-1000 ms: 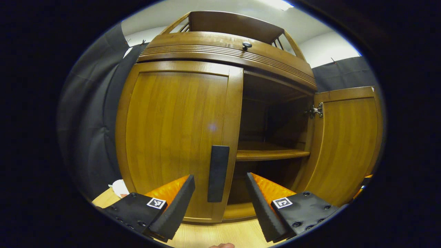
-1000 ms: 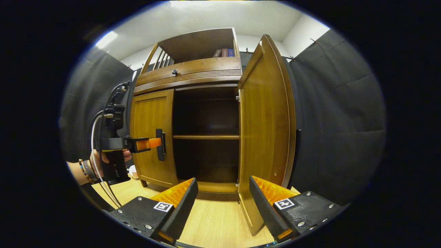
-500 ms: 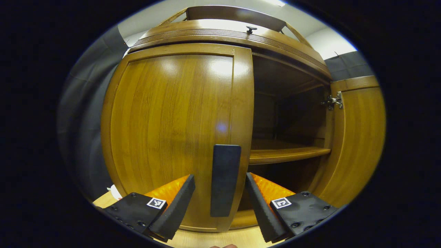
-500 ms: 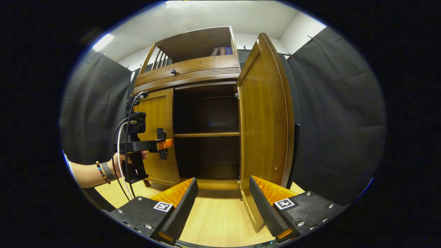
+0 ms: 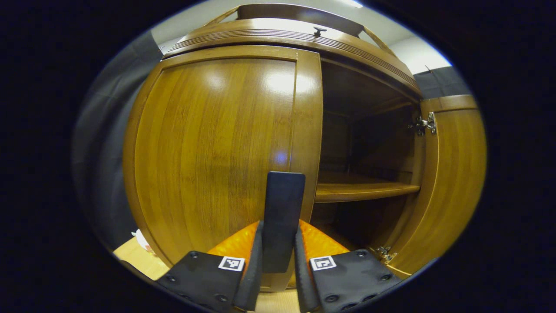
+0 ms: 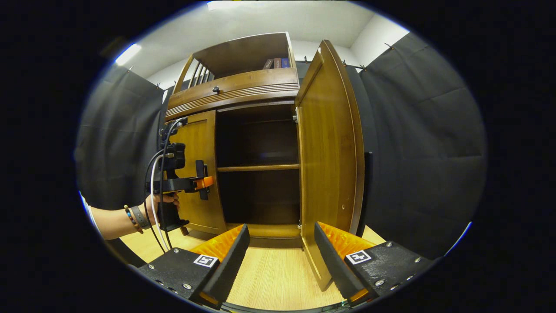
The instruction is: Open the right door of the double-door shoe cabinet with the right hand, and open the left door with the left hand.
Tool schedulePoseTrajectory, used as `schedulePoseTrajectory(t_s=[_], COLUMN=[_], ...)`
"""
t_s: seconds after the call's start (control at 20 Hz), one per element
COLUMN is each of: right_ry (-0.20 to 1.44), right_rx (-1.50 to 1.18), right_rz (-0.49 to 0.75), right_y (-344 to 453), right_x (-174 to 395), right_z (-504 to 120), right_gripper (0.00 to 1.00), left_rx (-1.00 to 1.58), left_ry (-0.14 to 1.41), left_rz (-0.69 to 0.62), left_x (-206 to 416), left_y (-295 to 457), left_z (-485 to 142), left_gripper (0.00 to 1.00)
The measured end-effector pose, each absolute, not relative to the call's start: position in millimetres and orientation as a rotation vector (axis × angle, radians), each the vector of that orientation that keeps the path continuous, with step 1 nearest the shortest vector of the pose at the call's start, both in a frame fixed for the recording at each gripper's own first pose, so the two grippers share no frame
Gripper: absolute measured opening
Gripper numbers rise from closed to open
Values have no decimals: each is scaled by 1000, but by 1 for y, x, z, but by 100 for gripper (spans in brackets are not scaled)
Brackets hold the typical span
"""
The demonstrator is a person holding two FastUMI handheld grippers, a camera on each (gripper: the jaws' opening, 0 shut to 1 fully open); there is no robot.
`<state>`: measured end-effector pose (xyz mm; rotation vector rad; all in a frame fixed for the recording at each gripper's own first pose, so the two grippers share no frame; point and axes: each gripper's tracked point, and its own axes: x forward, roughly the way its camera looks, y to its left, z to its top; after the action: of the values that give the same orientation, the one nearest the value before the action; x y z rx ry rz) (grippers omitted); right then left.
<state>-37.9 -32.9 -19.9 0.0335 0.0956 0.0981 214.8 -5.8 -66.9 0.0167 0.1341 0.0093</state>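
Note:
The wooden shoe cabinet (image 6: 243, 87) stands ahead with its right door (image 6: 330, 148) swung wide open. Its left door (image 5: 217, 143) is closed, flush with the frame. My left gripper (image 5: 278, 278) is shut on the dark vertical handle (image 5: 282, 217) at that door's inner edge, both fingers pressing its sides. In the right gripper view the left gripper (image 6: 202, 182) sits at the left door handle, held by a hand (image 6: 163, 202). My right gripper (image 6: 280, 261) hangs open over the floor in front of the cabinet, holding nothing.
Inside the open half a shelf (image 5: 365, 191) crosses at mid height. A drawer with a small knob (image 6: 216, 89) and an open top compartment with books (image 6: 276, 63) sit above. Wooden floor (image 6: 273, 274) lies in front. Black cloth walls flank the cabinet.
My left gripper moved up to the left door's handle and closed its fingers on it. The right gripper stayed open and nearly still; the right door remains open.

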Motion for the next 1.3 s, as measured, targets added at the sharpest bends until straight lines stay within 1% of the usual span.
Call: schedulePoseTrajectory(t_s=[0.1, 0.25, 0.4, 0.55, 0.65, 0.85, 1.0, 1.3], right_ry=[96, 107, 108, 104, 97, 103, 108, 118], right_rx=[34, 34, 36, 31, 17, 9, -11, -28], right_rz=[98, 95, 92, 96, 92, 102, 114, 167], right_y=[-32, -31, -31, -29, -28, -24, -23, -6], right_x=[-40, -44, -48, -54, -57, -60, -58, -48], right_z=[-22, -25, -25, -24, -22, -23, -24, -28], right_gripper=[92, 92, 92, 92, 92, 92, 92, 92], left_rx=[43, 3, 27, 22, 16, 90, 71, 70], left_ry=[125, 117, 124, 152, 153, 148, 159, 168], left_rz=[18, 3, -2, -14, -12, -8, -15, 67], left_x=[215, 215, 215, 211, 196, 150, 115, 51], left_y=[-5, -4, -5, -5, -5, 4, 15, 63], left_z=[-66, -68, -68, -68, -66, -58, -50, -36], left_gripper=[37, 36, 34, 35, 35, 34, 35, 34])
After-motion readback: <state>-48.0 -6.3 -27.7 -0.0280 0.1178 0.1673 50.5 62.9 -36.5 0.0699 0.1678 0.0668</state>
